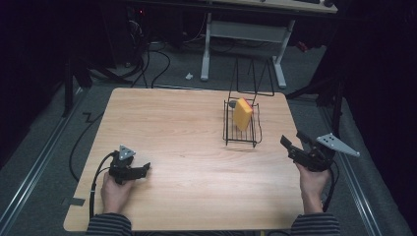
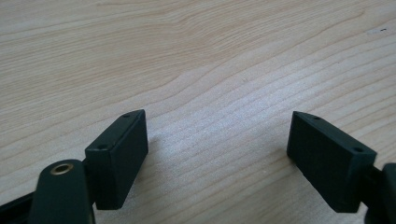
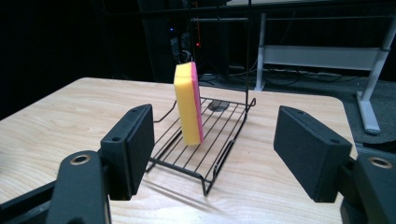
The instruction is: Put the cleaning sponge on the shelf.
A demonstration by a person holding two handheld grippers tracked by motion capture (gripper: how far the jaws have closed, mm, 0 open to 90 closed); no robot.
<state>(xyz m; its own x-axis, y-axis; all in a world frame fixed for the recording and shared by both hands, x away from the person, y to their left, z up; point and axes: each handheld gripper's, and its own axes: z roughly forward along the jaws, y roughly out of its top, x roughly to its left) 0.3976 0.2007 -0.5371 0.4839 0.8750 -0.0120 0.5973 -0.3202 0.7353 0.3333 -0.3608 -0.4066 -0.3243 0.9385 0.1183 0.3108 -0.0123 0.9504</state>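
The yellow sponge (image 3: 188, 105) stands on edge in the wire rack (image 1: 242, 132) on the far right of the table (image 1: 187, 162); bring the right gripper (image 3: 215, 144), wide and empty, in level, straddling its thin faces. Left gripper (image 2: 217, 158) rests wide near-left

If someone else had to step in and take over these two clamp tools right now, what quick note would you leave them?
Left hand-held gripper: open, nothing between the jaws, low over the bare wooden table near its front left.
Right hand-held gripper: open, nothing held, at the table's right edge, pointing at the wire rack.
Sponge: yellow with a pink side, standing on edge in the rack; a small dark thing lies behind it.
Done: nothing is gripped.
Left: probably to grasp the sponge with the right gripper.
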